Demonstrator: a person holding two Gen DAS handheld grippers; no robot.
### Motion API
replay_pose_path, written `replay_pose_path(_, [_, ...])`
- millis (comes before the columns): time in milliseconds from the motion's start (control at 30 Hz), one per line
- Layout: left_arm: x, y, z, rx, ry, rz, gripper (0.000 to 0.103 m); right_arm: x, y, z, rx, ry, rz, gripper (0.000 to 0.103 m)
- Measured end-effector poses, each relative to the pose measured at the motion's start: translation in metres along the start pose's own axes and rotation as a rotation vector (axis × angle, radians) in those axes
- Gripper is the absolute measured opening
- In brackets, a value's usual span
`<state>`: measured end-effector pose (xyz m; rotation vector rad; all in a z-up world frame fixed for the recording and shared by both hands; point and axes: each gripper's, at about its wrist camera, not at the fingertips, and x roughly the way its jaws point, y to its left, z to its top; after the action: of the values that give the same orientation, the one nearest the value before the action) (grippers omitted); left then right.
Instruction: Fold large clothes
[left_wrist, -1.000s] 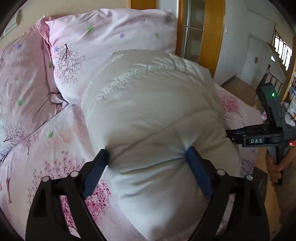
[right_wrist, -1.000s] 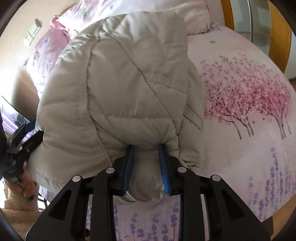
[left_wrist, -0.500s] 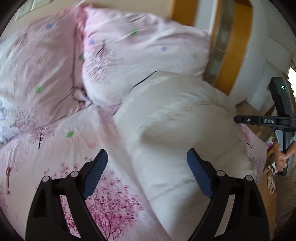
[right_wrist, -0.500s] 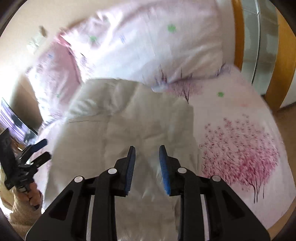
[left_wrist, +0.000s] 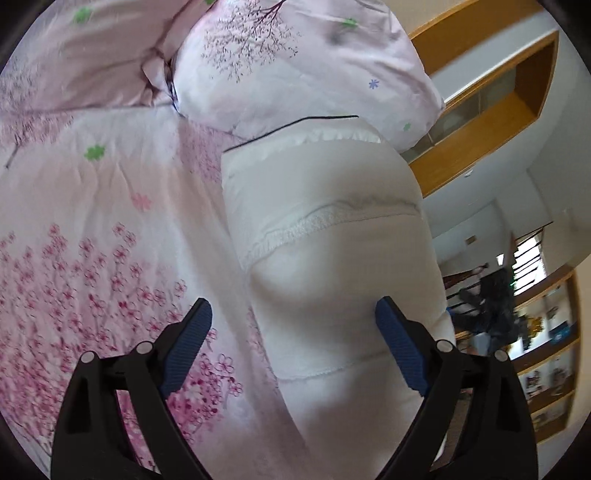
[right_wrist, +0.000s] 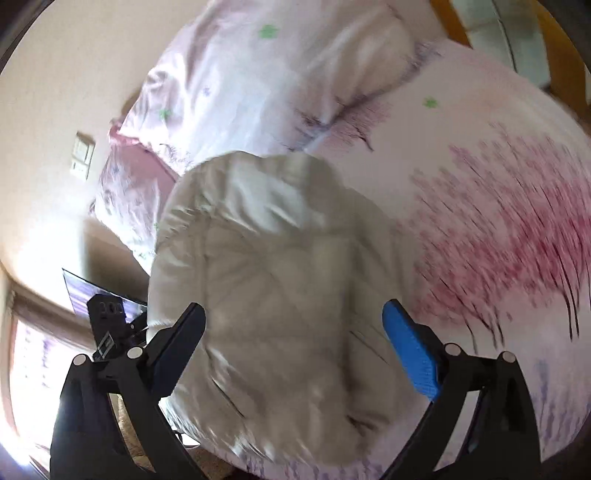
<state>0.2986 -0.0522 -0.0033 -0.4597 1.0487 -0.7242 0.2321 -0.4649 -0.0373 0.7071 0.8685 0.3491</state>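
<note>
— White and quilted, that's the padded jacket (left_wrist: 325, 236) folded into a long bundle on the pink bedspread printed with blossom trees (left_wrist: 92, 258). Which way does it run?

— In the left wrist view its long axis goes from the bottom of the picture, between the fingers, up toward the pale pink pillow with a tree print (left_wrist: 295, 62). The far end, edged with a thin dark line, lies just against that pillow. A gathered seam crosses the bundle about halfway along.

— And the left gripper (left_wrist: 293, 328)?

— Spread wide. The jacket lies between the blue pads; the right-hand pad sits at the fabric's edge, the other is over the bedspread, apart from it. No squeeze shows.

— The right gripper (right_wrist: 293, 328)?

— Its jaws are opening, and already wide. The jacket (right_wrist: 280, 288) lies under and between them, but neither pad presses it. That view is blurred.

— Anything around?

— The right wrist view shows the jacket near the bed's left edge, a wall switch (right_wrist: 83, 155) beyond, and wooden framing (left_wrist: 480, 122) stands behind the pillow.
</note>
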Motion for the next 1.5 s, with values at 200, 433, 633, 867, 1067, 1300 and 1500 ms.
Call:
replay_pose_path(200, [0.011, -0.005, -0.003, -0.007, 0.050, -0.080, 0.096, 0.006, -0.043, -0.013, 0.158, 0.067, 0.120, 0.098])
replay_pose_path(433, [0.028, -0.006, -0.001, -0.053, 0.087, -0.145, 0.098, 0.031, -0.040, -0.017, 0.156, 0.154, 0.178, 0.098])
replay_pose_path(633, [0.045, -0.006, 0.001, -0.074, 0.118, -0.186, 0.101, 0.054, -0.034, -0.015, 0.142, 0.222, 0.211, 0.102])
replay_pose_path(867, [0.056, -0.004, 0.004, -0.091, 0.110, -0.215, 0.101, 0.072, -0.023, -0.014, 0.117, 0.266, 0.252, 0.102])
replay_pose_path(1067, [0.046, -0.005, 0.002, -0.062, 0.058, -0.226, 0.070, 0.062, -0.014, -0.025, 0.080, 0.208, 0.324, 0.058])
replay_pose_path(1300, [0.020, -0.003, 0.007, -0.016, -0.003, -0.226, 0.058, 0.056, 0.008, -0.038, 0.062, 0.141, 0.423, 0.040])
replay_pose_path(1500, [-0.027, 0.009, 0.010, 0.004, -0.109, -0.211, 0.057, 0.068, 0.042, -0.028, 0.007, 0.157, 0.481, 0.038])
